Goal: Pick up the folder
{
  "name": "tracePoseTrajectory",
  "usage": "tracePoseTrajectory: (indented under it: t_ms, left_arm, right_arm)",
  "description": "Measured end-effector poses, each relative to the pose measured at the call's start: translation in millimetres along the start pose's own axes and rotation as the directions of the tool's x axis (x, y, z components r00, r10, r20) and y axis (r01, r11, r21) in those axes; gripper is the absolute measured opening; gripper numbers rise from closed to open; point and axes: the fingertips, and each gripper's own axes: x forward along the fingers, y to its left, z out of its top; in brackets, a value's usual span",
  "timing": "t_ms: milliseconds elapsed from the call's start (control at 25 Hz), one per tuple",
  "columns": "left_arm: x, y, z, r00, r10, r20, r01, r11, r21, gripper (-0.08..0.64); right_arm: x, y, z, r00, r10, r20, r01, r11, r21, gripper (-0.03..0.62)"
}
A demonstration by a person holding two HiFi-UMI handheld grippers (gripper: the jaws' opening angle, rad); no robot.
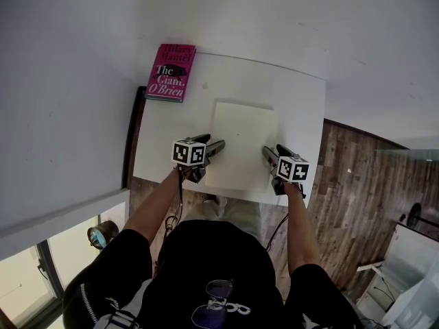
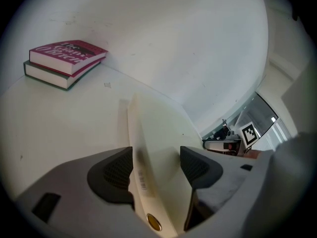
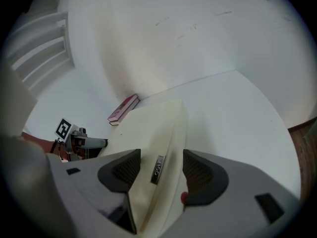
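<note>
A cream folder (image 1: 243,139) lies flat on the white table (image 1: 298,101), reaching to its near edge. My left gripper (image 1: 218,147) is at the folder's near left edge and my right gripper (image 1: 267,153) at its near right edge. In the left gripper view the folder's (image 2: 158,133) edge runs between the open jaws of the left gripper (image 2: 156,165). The right gripper view shows the folder (image 3: 161,125), with a small metal clasp, between the wide-open jaws of the right gripper (image 3: 158,170). I see no pad pressing on it.
A pink book (image 1: 170,72) lies on another book at the table's far left corner, also seen as the book (image 2: 64,58) and the book (image 3: 123,109). A white wall rises behind the table. Wooden floor (image 1: 357,177) lies to the right, and the person stands against the table's near edge.
</note>
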Motion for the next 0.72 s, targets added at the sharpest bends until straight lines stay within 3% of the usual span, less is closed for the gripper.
tracePoseTrajectory:
  t_ms: [240,720]
  left_arm:
    - [4.3,2.1,-1.7,1.000,-0.019,-0.002,0.019,0.999,-0.046,0.285]
    - [5.4,0.7,-1.0,1.000,-0.023,0.016,0.024,0.998,-0.062,0.285]
  right_arm:
    - [8.1,-0.5,-5.1,0.999,0.049,-0.020,-0.048,0.997,0.059,0.259]
    - [8.6,-1.5,-6.0,0.998,0.036,-0.046,-0.034,0.999,0.038,0.251]
